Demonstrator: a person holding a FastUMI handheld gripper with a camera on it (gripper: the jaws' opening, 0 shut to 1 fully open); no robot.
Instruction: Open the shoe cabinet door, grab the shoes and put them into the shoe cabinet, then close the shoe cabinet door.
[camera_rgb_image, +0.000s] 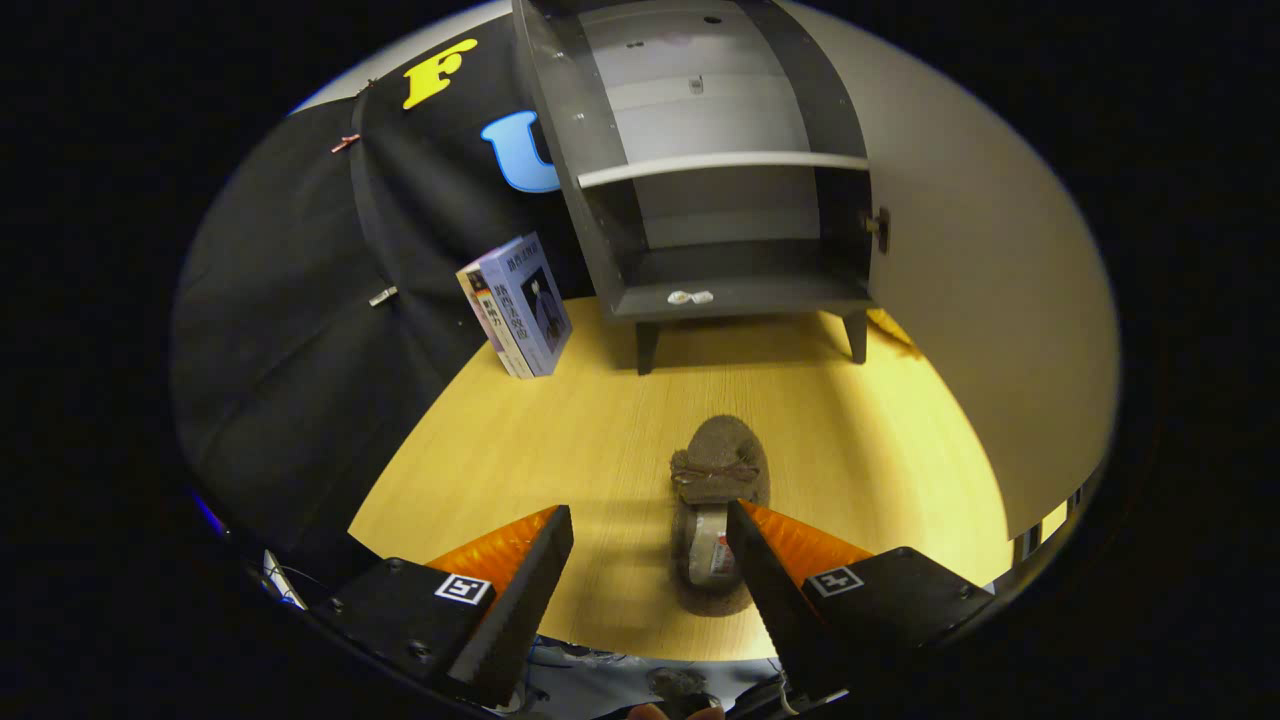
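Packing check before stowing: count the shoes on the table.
1. A brown slipper lies on the wooden table, between the open hand-held gripper fingers, nearer the right one. A second could be hidden.

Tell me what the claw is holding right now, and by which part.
Nothing is held. The claw is open above the wooden table. The brown slipper lies between its fingers, close beside the right one, with a wide gap to the left one.

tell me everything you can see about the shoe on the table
The shoe is a brown, fuzzy slipper-style one with a small bow across its top. It lies flat on the wooden table, toe towards the open cabinet and apart from it. A pale insole with a label shows in its opening. Its heel end sits between the open gripper fingers, close against the right one; contact is unclear.
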